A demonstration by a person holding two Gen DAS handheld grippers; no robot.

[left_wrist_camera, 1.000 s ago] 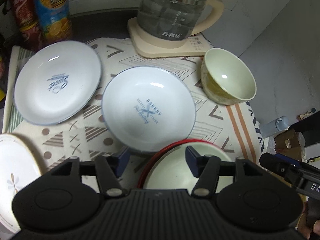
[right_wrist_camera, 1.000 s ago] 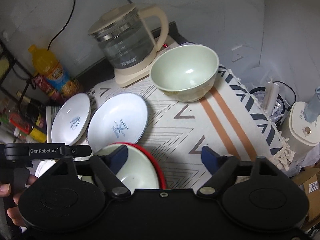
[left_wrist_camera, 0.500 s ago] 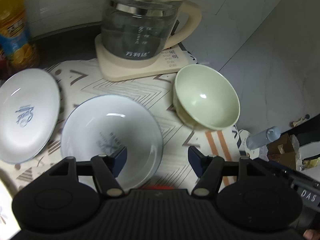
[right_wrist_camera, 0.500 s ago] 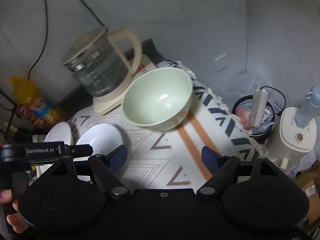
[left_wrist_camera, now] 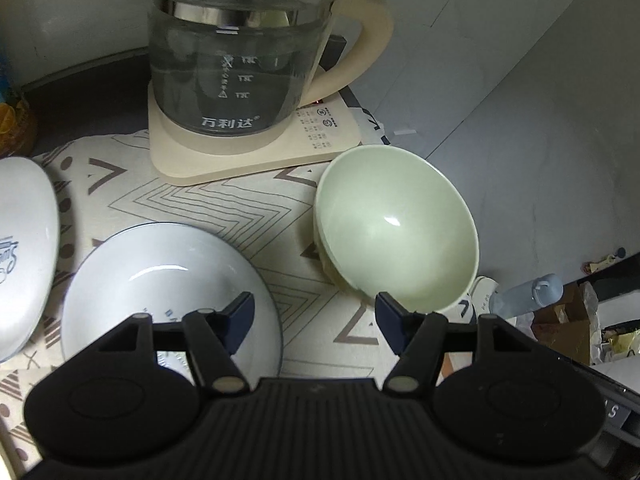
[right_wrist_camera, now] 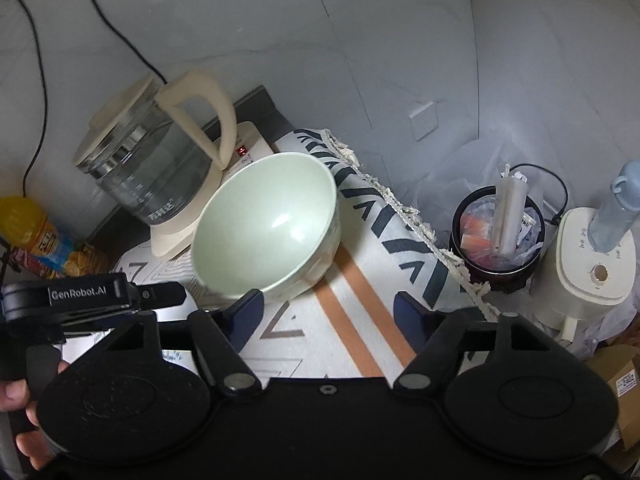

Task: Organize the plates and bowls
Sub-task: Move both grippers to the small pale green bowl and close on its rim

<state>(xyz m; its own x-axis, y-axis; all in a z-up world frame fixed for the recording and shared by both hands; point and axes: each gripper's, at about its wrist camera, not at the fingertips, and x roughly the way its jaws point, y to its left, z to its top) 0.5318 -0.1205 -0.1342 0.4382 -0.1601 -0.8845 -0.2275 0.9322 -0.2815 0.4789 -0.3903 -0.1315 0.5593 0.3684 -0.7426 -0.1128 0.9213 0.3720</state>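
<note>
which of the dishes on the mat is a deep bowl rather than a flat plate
The pale green ceramic bowl beside the glass kettle. It has high curved walls, while the two white blue-rimmed plates are shallow with blue lettering.

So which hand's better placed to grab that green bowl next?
Probably the right. The right gripper is open, its left finger right at the green bowl rim. The left gripper, also open, has the bowl off to its right.

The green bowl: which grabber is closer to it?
Probably the right, though it's close. The right gripper has its left fingertip just below the green bowl. The left gripper sits just left of it.
</note>
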